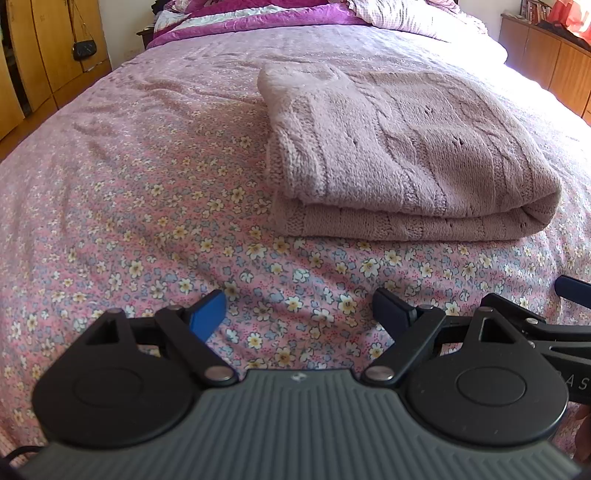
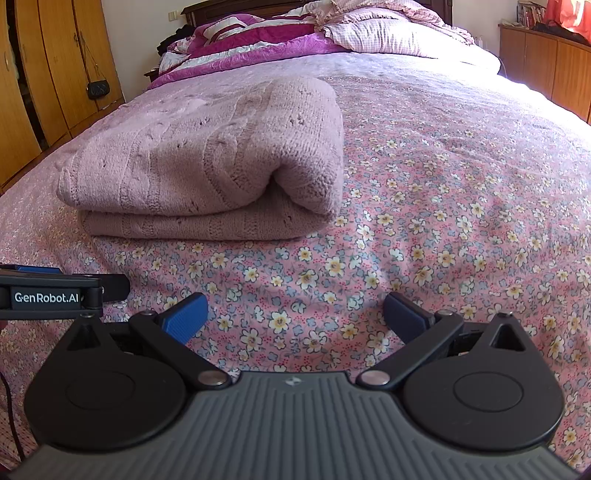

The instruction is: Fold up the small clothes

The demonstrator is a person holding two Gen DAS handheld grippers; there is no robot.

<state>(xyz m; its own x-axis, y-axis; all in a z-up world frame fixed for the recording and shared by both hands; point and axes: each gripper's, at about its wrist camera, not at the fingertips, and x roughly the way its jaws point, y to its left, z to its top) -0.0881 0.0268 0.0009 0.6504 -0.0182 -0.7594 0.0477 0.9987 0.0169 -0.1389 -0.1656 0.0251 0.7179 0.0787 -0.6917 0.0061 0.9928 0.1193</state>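
A pink cable-knit sweater (image 1: 399,155) lies folded in a thick stack on the flowered bedspread (image 1: 140,206). In the left wrist view it sits ahead and to the right; in the right wrist view the sweater (image 2: 207,166) sits ahead and to the left. My left gripper (image 1: 301,314) is open and empty, low over the bedspread, short of the sweater's near edge. My right gripper (image 2: 297,317) is open and empty too, over the bedspread (image 2: 443,221). The left gripper's side (image 2: 51,295) shows at the left edge of the right wrist view.
A purple quilt (image 2: 258,48) and checked pillows (image 2: 388,33) are piled at the head of the bed. Wooden wardrobes (image 2: 44,74) with a hanging black purse (image 2: 98,88) stand at left. A wooden cabinet (image 2: 546,62) stands at right.
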